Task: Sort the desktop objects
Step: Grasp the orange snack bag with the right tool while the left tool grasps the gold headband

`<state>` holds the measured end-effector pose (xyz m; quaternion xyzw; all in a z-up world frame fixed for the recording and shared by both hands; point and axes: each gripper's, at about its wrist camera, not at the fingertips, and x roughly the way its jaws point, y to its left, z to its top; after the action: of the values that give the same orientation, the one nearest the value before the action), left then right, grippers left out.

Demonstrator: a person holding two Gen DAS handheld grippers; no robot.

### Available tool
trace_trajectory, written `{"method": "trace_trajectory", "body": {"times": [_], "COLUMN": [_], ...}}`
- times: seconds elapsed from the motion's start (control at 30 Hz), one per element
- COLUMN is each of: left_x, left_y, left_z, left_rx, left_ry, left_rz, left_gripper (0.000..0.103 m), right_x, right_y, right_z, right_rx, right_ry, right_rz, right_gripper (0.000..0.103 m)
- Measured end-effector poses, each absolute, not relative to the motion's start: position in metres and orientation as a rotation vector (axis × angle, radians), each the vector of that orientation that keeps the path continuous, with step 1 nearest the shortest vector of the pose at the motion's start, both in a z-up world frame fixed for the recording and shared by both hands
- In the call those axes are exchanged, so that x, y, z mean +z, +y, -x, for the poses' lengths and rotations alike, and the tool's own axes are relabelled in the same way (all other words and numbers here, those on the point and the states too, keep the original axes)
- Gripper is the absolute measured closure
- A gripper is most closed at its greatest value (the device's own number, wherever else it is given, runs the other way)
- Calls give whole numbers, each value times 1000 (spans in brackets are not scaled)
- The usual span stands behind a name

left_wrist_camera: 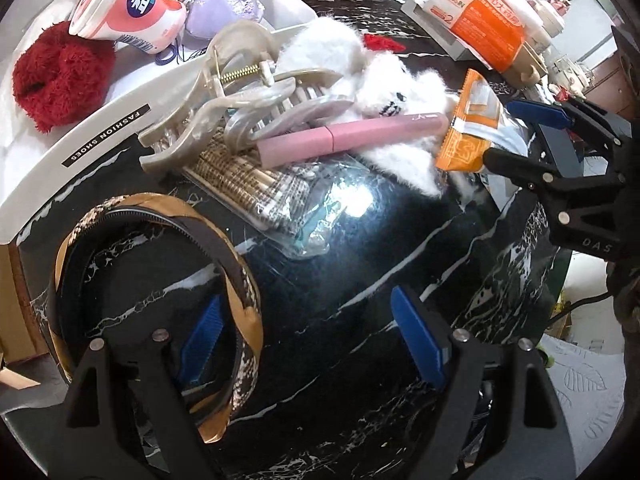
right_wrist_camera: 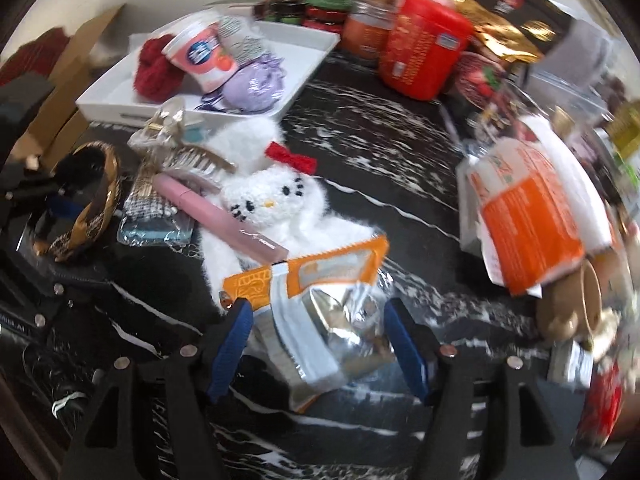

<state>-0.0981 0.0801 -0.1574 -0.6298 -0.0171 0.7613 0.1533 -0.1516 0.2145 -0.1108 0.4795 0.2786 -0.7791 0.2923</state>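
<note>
Left gripper (left_wrist_camera: 308,344) over black marbled tabletop (left_wrist_camera: 360,264), jaws spread wide and grasping nothing; left blue pad (left_wrist_camera: 200,344) inside the loop of a brown patterned headband (left_wrist_camera: 240,280) lying flat on the table, right pad (left_wrist_camera: 416,340) over bare surface. Right gripper (right_wrist_camera: 320,344), also seen at the right edge of the left wrist view (left_wrist_camera: 532,136), jaws parted and straddling a silver-and-orange snack packet (right_wrist_camera: 320,304); contact between pads and packet not determinable. Packet flat on the table, its orange end overlapping the lower edge of a white fluffy cat plush with red bow (right_wrist_camera: 264,200). Pink tube (right_wrist_camera: 216,212) laid diagonally across the plush. Beige hair claw clip (left_wrist_camera: 224,120) resting partly on the rim of a white tray (left_wrist_camera: 100,140) and partly on the pile beside the plush; clear bag of checked items (left_wrist_camera: 256,196) beneath clip and tube. Inside the tray: red fuzzy item (left_wrist_camera: 56,76), pink-and-white cup (left_wrist_camera: 132,12) lying on its side, and lilac pouch (left_wrist_camera: 224,12), all close together. Orange-and-white package (right_wrist_camera: 528,224) to the right of the packet, well apart from the plush. Jars and an orange-red container (right_wrist_camera: 424,48) grouped along the far edge of the table, behind the tray. Right wrist view blurred toward its right side.
</note>
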Motion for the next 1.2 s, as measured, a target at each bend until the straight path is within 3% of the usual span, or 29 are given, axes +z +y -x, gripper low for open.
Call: {"method": "trace_trajectory", "body": {"times": [0.17, 0.4, 0.43, 0.5, 0.6, 0.67, 1.2], "left_x": [-157, -158, -157, -156, -160, -162, -127], "left_y": [79, 74, 71, 66, 52, 44, 54], "left_z": [107, 116, 116, 116, 117, 118, 95], "left_rx": [2197, 2214, 2227, 2256, 2212, 2186, 2202], "left_ry": [-101, -182, -196, -189, -280, -334, -154], "left_rz": [1808, 1827, 1830, 1838, 1863, 1879, 1783], "left_gripper": [22, 25, 29, 63, 91, 91, 94], "right_x": [-122, -126, -126, -125, -122, -119, -90], "right_y": [208, 214, 216, 219, 224, 227, 246], "right_z": [162, 171, 172, 175, 172, 170, 129], "right_rx": [-1959, -1947, -1952, -1972, -2015, -2030, -2115], "right_ry": [786, 687, 665, 618, 566, 539, 325], "right_rz": [-1312, -1379, -1393, -1419, -1424, -1428, -1469], "right_gripper": [32, 34, 35, 38, 44, 46, 55]}}
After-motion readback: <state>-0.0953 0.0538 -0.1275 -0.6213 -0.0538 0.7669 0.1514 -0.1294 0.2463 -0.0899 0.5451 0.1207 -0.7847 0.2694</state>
